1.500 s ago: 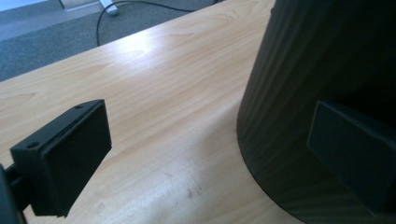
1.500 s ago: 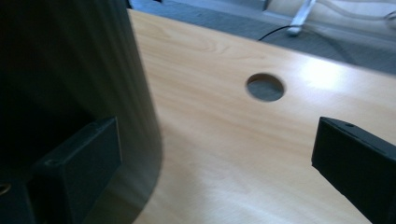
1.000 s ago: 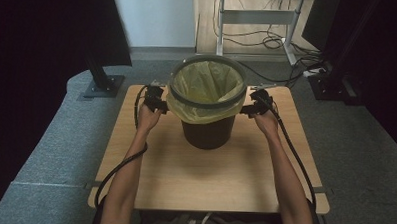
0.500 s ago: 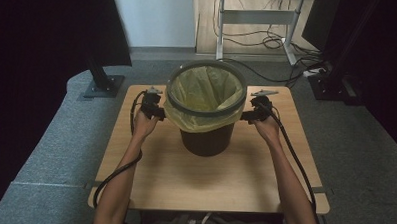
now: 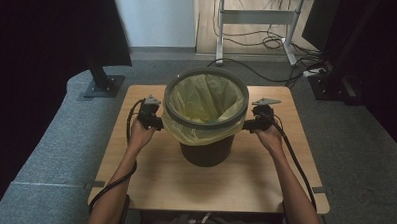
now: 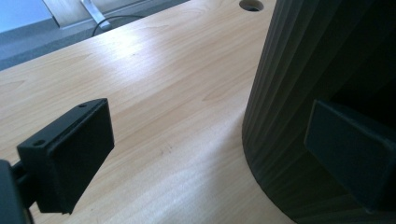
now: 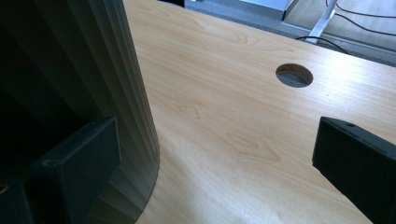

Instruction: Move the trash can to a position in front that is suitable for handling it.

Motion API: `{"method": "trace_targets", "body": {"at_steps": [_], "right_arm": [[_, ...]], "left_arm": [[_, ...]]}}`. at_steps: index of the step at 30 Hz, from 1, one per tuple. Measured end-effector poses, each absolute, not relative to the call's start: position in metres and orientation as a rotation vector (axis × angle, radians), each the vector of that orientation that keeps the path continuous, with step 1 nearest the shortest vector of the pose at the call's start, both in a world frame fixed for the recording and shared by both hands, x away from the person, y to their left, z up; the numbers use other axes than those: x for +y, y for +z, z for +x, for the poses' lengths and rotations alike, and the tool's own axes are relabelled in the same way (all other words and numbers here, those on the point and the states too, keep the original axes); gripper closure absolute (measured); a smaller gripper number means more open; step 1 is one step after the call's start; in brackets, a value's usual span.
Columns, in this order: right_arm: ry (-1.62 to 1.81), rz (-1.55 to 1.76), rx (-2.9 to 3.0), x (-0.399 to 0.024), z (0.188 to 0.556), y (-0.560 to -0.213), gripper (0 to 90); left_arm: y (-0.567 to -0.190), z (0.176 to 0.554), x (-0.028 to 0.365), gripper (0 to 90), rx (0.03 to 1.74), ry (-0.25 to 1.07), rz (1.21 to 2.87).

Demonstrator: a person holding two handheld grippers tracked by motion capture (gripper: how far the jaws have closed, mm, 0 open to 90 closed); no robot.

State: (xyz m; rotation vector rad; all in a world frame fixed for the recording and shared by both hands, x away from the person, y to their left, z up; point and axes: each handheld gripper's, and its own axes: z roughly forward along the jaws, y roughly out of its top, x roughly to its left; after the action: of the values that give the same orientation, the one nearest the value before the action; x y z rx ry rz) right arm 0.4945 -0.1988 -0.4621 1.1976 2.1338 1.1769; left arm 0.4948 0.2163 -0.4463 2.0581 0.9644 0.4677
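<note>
A dark ribbed bin [image 5: 205,152] stands mid-table, lined with a yellow bag [image 5: 204,97] folded over its top under a grey ring [image 5: 204,125]. My left gripper [image 5: 156,121] is at the bin's left side and my right gripper [image 5: 250,125] at its right, both just under the ring. In the left gripper view the gripper [image 6: 205,144] is open, its right jaw over the ribbed bin wall [image 6: 289,70]. The right gripper view shows that gripper [image 7: 215,154] open too, its left jaw against the bin wall [image 7: 93,56]. Neither holds anything.
The wooden table [image 5: 209,187] has bare room in front of the bin and a cable hole [image 7: 293,75] near its far edge. A black stand base [image 5: 103,86] sits on the carpet at far left. A desk frame [image 5: 255,16] with cables is behind.
The bin and both grippers have come toward the person together. The ring now looks larger and nearer in the high view.
</note>
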Motion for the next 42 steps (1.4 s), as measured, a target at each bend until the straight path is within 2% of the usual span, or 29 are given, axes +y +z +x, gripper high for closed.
{"method": "trace_targets", "body": {"at_steps": [24,34,42], "right_arm": [[1.215,1.174,2.165,-0.201,0.44,-0.464,0.5],[1.192,1.147,2.178,-0.2,0.433,-0.466,0.0],[1.118,1.144,2.211,-0.213,0.423,-0.475,0.0]], "left_arm": [[-0.45,0.434,0.221,1.0,0.925,0.437,2.044],[-0.451,0.428,0.222,0.0,0.926,0.452,2.045],[-0.469,0.422,0.237,0.0,0.976,0.44,2.095]]}}
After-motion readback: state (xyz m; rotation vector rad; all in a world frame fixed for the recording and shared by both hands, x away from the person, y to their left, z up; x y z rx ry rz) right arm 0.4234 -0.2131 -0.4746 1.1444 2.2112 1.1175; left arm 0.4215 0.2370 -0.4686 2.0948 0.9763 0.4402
